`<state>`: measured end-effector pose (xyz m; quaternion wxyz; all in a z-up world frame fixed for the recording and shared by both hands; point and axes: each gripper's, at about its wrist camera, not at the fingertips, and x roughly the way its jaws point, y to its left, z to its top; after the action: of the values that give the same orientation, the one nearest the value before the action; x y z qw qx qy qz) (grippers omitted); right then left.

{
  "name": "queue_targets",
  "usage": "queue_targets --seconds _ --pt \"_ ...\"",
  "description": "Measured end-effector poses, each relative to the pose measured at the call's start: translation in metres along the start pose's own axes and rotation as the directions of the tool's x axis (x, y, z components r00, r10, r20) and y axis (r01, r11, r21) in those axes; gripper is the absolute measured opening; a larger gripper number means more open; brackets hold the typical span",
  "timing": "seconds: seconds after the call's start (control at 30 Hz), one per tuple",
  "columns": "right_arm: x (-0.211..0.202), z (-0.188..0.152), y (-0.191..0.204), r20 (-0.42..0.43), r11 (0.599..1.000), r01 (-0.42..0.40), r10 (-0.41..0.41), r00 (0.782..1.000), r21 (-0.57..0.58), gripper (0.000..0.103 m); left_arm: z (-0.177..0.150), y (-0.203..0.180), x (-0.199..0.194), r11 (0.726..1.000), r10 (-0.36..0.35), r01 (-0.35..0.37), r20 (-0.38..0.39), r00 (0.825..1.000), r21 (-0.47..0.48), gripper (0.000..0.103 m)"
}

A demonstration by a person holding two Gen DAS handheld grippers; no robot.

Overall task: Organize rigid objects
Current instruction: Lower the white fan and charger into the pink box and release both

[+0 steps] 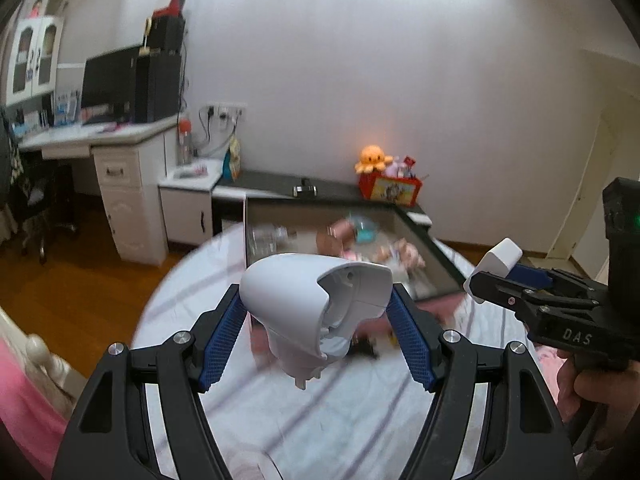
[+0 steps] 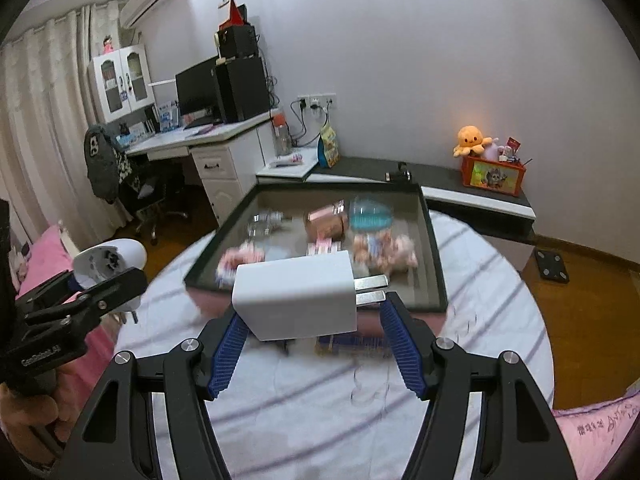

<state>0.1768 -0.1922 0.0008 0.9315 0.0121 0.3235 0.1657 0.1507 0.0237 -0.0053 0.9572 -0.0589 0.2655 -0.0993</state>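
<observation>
My left gripper (image 1: 316,300) is shut on a white curved plastic housing (image 1: 304,304), held above the striped cloth of the round table (image 1: 320,420). My right gripper (image 2: 312,312) is shut on a white plug charger (image 2: 296,296), whose two metal prongs point right. Each gripper also shows in the other view: the right gripper (image 1: 492,280) with the charger (image 1: 502,256), and the left gripper (image 2: 108,280) with the housing (image 2: 116,254). Beyond both lies a dark-rimmed tray (image 2: 436,248) holding several blurred small items, among them a pink can and a blue-capped piece.
Small dark objects (image 2: 352,344) lie blurred on the cloth under the grippers. Behind the table runs a low dark bench (image 2: 472,196) with a red box and an orange plush octopus (image 2: 470,140). A white desk (image 2: 208,140) with a monitor stands at the left, on a wooden floor.
</observation>
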Motion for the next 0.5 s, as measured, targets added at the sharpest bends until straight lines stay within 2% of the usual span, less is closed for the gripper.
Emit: queue_targets --seconds 0.27,0.5 --pt "0.048 0.051 -0.018 -0.033 0.998 -0.020 0.022 0.999 0.067 0.067 0.050 0.005 0.044 1.000 -0.012 0.012 0.001 1.000 0.002 0.073" --pt "0.087 0.059 -0.034 -0.082 0.992 -0.016 0.027 0.996 0.129 0.067 0.066 0.002 0.086 1.000 -0.009 0.009 -0.026 1.000 0.003 0.073"
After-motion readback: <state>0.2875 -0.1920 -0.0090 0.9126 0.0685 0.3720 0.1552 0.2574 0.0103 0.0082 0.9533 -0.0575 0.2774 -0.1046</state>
